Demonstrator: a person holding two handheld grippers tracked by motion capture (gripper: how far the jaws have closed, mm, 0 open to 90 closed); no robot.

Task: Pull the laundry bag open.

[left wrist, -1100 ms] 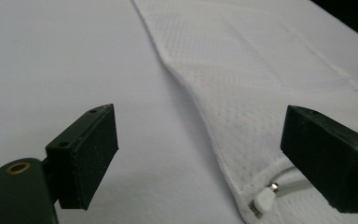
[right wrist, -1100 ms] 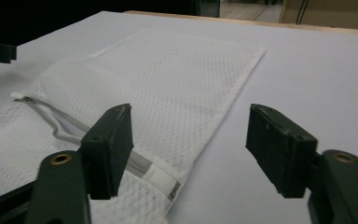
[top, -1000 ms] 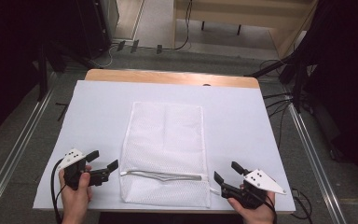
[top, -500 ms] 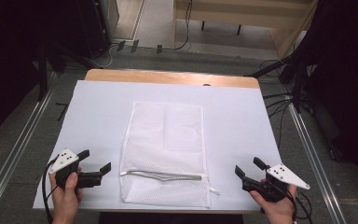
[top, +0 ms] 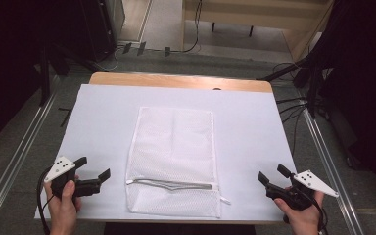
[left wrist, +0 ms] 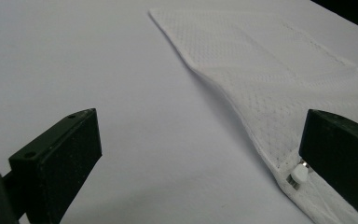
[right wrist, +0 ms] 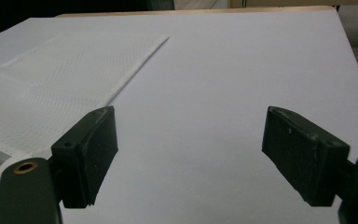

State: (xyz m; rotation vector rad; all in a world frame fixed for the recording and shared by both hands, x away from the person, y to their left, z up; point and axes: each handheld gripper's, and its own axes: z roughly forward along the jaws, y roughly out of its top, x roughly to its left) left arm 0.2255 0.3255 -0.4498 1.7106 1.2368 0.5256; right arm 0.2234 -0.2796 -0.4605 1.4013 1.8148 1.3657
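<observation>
Centrally, a white mesh laundry bag [top: 174,159] lies flat; left gripper [top: 94,177] and right gripper [top: 271,176] flank it, jaws apart, holding nothing.

flat white mesh bag [top: 175,159] lying mid-table, bare white table cover [top: 98,117] wide open on both sides, left gripper [top: 92,173] just beside bag's left edge, right gripper [top: 271,174] well apart on free cover, far strip beyond bag unobstructed
</observation>
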